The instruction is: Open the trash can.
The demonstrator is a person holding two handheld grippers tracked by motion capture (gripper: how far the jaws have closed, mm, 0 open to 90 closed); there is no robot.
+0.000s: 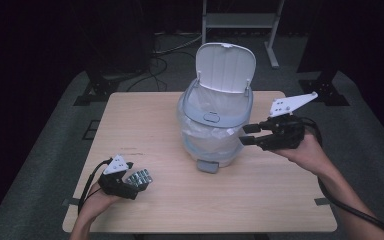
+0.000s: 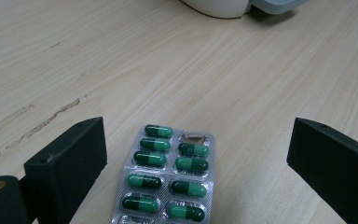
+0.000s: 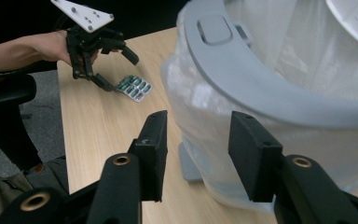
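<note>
Blister pack lay flat on the table at 8 o'clock from the bin, between the left gripper's parted jaws, untouched, while the right gripper, jaws apart and empty, hung at the bin's 3 o'clock side.

Near end of the blister pack beyond the left gripper view's bottom edge.
</note>
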